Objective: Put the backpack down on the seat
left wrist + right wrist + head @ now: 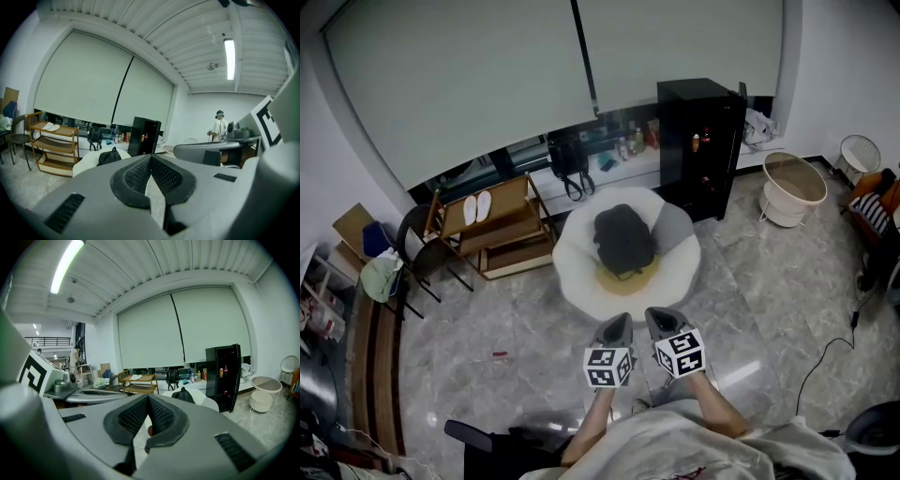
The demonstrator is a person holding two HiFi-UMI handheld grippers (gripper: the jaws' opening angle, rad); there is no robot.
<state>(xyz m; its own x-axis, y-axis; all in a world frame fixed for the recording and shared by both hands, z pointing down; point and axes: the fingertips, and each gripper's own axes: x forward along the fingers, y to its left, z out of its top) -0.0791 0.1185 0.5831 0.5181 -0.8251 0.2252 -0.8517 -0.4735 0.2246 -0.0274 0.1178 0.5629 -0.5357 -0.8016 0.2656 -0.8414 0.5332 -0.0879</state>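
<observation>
Marble floor (534,337) fronts a blind-covered window. The dark backpack (624,239) lies in the middle of the round white seat (680,272), apparently already set down. Left gripper (621,321) and right gripper (657,316) hover off the seat's near edge, jaws pressed together and empty, likely because nothing needs holding.

Even, bright indoor light; a ceiling strip lamp (229,58) glares, the polished floor (741,281) shows soft reflections, and fisheye distortion darkens the corners.
</observation>
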